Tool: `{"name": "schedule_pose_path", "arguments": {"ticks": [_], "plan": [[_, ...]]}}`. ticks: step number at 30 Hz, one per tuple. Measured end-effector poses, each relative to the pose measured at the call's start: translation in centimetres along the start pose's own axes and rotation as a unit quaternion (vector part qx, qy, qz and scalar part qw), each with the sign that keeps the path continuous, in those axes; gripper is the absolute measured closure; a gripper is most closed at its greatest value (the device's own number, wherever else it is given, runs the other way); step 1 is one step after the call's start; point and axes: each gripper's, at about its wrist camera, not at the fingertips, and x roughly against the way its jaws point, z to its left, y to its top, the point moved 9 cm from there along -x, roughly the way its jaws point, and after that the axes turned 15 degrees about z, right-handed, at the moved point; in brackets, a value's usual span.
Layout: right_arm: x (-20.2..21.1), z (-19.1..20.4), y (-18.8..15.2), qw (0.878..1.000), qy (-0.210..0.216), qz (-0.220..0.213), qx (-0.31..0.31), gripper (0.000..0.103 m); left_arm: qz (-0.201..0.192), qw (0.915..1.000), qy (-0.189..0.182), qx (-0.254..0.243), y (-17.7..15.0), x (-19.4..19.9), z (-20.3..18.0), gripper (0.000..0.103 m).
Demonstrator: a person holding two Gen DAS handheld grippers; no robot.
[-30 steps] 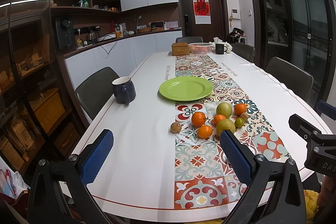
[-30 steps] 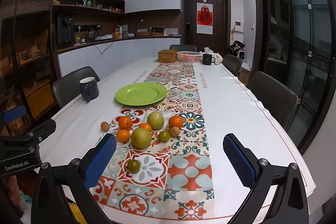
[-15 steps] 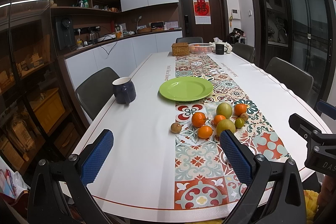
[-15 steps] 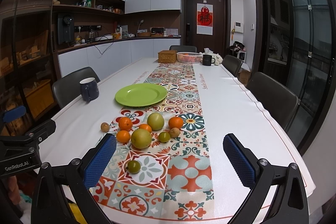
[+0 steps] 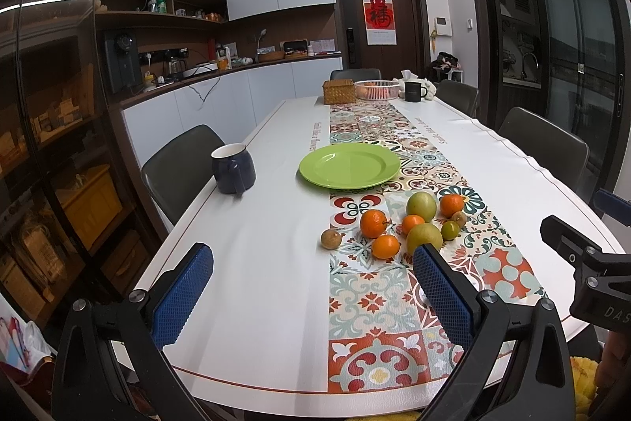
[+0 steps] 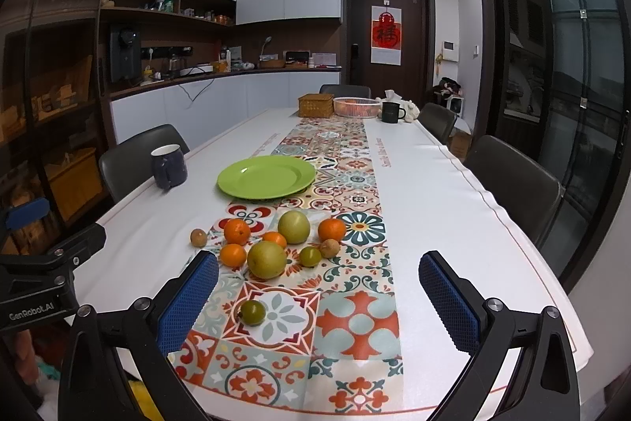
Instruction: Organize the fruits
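Observation:
Several fruits lie loose on the patterned table runner [image 6: 355,318]: oranges [image 6: 237,231] [image 5: 373,223], two big yellow-green fruits [image 6: 266,259] [image 5: 421,206], small brown ones [image 5: 330,238], and a small green one [image 6: 252,312] alone nearer the table's front edge. An empty green plate [image 6: 266,177] [image 5: 349,165] sits behind them. My left gripper [image 5: 311,296] is open and empty above the table's near edge, left of the fruits. My right gripper [image 6: 318,300] is open and empty, just in front of the cluster.
A dark blue mug [image 5: 233,168] stands left of the plate. At the far end are a wicker box [image 6: 315,105], a pink basket [image 6: 356,106] and a black mug [image 6: 391,112]. Dark chairs [image 6: 512,180] line both sides of the white table.

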Motion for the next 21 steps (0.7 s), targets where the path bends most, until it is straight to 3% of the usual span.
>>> {"name": "schedule_pose_path", "arguments": {"ticks": [8,16,21], "plan": [[-1.7,1.7,0.0,0.998,0.03,0.039,0.027,0.001,0.013,0.9999,0.003,0.001,0.0,-0.2,1.2,0.0],[-6.8,4.9,-1.8,0.986,0.087,0.122,0.072,0.001,0.03,0.999,-0.022,-0.023,-0.7,-3.3,1.1,0.001],[-9.9,6.4,-3.3,0.976,0.106,0.171,0.089,0.011,0.05,0.9971,-0.031,-0.049,-1.1,-5.9,0.4,0.007]]}}
